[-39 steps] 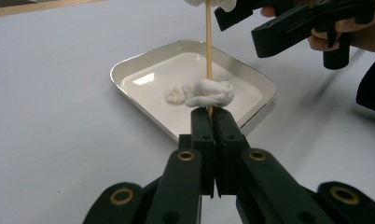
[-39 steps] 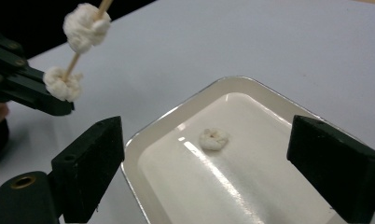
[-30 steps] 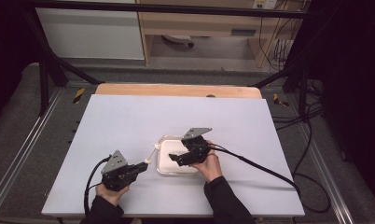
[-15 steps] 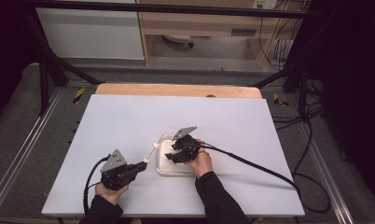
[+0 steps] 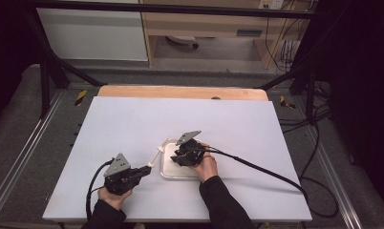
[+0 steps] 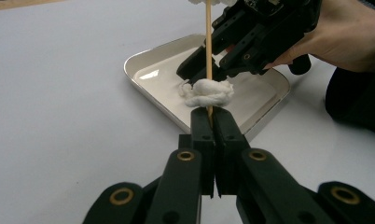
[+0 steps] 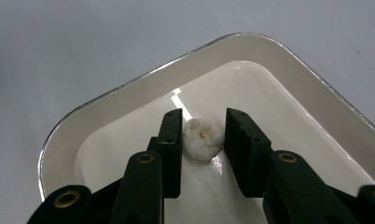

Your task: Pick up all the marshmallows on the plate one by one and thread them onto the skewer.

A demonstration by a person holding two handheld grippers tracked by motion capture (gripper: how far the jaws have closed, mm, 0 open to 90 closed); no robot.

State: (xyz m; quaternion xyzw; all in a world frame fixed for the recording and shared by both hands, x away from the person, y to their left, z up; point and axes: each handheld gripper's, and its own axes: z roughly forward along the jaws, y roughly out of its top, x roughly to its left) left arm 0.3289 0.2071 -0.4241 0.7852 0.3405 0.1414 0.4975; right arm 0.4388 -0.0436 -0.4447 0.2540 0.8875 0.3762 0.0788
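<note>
Marshmallow (image 7: 203, 138) between right gripper (image 7: 204, 154) jaws, unlabelled

Evenly and brightly lit over the table top (image 5: 133, 124) in the high view, dark and murky all round its edges, near-black at the far right and upper left. Soft, faint shadows under both hands, hinting at diffuse light from overhead. Somewhat grainy and low in sharpness overall.

Crisp close to the left gripper (image 6: 209, 122): sharp on the white wad (image 6: 208, 92) just beyond its tips, softer on the far edge of the table. Mild sheen along the tray (image 6: 143, 88) rim.

Around the right gripper (image 7: 202, 140), a bright streak of glare on the tray floor just ahead of the tips, another beneath the white lump (image 7: 203, 138). Slight darkening toward the corners, grey cast over the table.
</note>
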